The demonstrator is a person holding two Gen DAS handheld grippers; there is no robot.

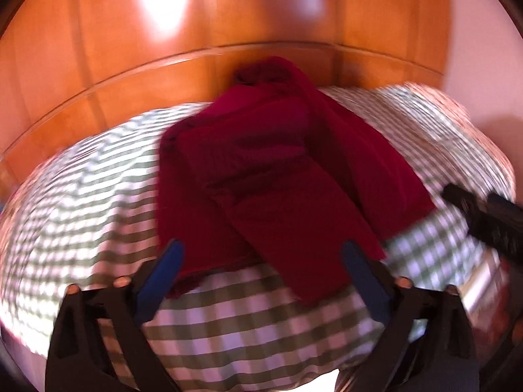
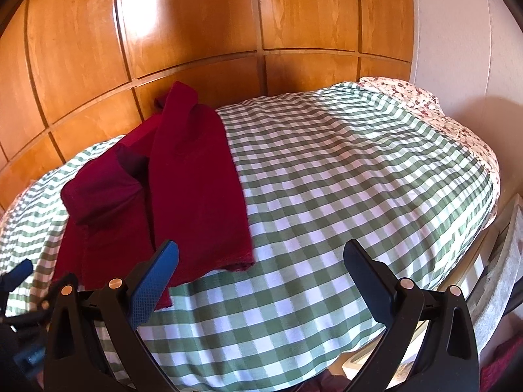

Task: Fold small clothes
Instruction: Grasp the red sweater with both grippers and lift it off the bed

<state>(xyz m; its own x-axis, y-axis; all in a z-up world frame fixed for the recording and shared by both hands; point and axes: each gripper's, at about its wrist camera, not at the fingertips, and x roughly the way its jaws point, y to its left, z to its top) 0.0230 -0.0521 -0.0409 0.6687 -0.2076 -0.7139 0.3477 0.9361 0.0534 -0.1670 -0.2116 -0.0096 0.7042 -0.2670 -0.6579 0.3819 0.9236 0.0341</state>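
A dark red knitted garment lies partly folded on the green-and-white checked cover, one sleeve laid lengthwise over its body. In the left wrist view, which is blurred, my left gripper is open just over the garment's near hem; the cloth lies between the blue pads, which do not press on it. In the right wrist view the garment lies to the left. My right gripper is open above the checked cover, its left finger over the garment's near right corner. Each gripper shows at the edge of the other view.
A wooden panelled wall rises right behind the bed. A flowered sheet shows at the far right corner, with a white wall beyond. Beside the bed's right edge stands pale furniture.
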